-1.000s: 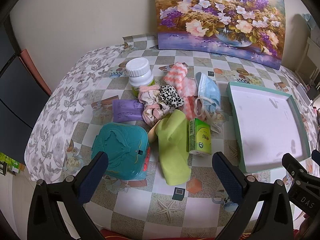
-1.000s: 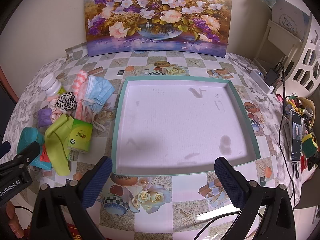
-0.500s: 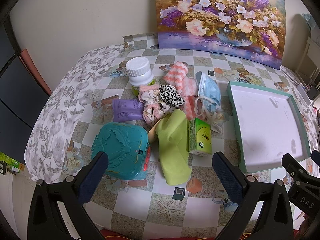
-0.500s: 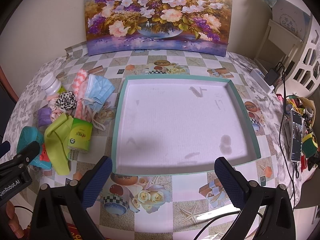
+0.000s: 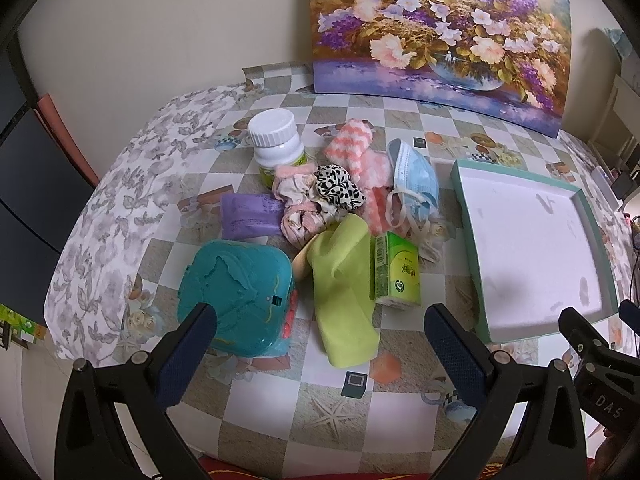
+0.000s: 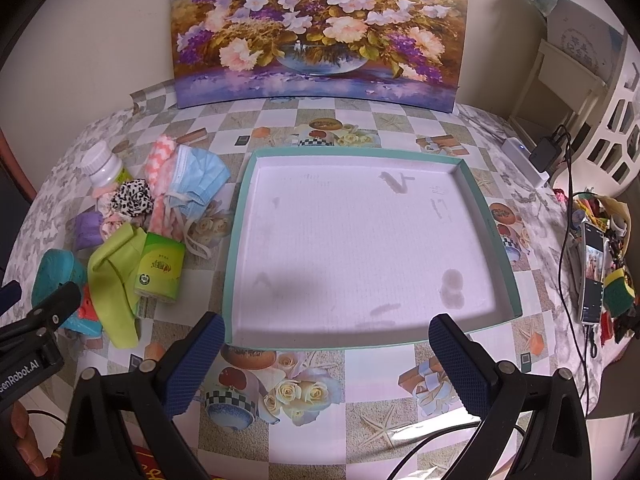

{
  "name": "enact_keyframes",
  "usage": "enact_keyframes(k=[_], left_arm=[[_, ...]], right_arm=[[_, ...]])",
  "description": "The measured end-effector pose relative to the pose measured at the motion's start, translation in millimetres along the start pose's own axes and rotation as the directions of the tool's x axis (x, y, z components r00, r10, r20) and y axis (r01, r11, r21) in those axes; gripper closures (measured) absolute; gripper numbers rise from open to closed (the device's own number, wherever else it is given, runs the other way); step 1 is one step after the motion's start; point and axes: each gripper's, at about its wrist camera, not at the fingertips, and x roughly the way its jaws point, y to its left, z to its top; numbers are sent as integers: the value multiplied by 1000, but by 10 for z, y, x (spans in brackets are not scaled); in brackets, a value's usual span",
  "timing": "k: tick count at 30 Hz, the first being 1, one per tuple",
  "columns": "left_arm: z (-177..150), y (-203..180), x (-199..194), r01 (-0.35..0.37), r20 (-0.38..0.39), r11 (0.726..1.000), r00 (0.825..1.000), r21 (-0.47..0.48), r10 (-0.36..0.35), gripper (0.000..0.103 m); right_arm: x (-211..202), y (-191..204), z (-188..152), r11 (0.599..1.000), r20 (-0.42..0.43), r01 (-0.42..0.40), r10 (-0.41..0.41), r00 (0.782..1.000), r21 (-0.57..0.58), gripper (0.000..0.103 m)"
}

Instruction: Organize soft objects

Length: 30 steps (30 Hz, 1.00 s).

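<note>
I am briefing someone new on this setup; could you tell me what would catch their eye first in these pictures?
First, the large flower painting leaning on the wall at the table's far edge. Next, the empty teal-rimmed tray ahead of the open right gripper, and left of it a jumble of soft things, including a lime-green cloth and blue face mask, before the open left gripper.

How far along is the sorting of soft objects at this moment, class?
Done: nothing yet; the tray holds no objects. In hand: nothing; the left hand-held gripper and right hand-held gripper are both open above the table. Left: the whole pile beside the tray, including the yellow-green cloth, blue face mask, leopard scrunchie and pink-striped cloth, all awaiting sorting.
</note>
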Motion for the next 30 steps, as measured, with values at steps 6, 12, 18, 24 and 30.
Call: enact_keyframes(k=[6, 12, 18, 24, 30], left_arm=[[3, 19, 7, 22, -7, 1000, 1000, -12, -22, 0], [85, 122, -2, 87, -54, 996, 995, 9, -86, 0], [513, 555, -148, 45, 3, 999, 999, -13, -45, 0], [860, 904, 29, 0, -12, 1000, 1000, -5, 0, 0], [963, 1142, 522, 14, -109, 999, 994, -51, -19, 0]], right_arm=[[4, 51, 4, 1000, -7, 10, -10, 1000, -25, 0], [-1, 92, 39, 998, -6, -41, 40, 999, -50, 0], [-63, 259, 301, 991, 24, -97, 99, 995, -91, 0], [-48, 505, 685, 981, 35, -175, 179, 983, -87, 0], [225, 824, 923, 966, -15, -248, 247, 969, -78, 0]])
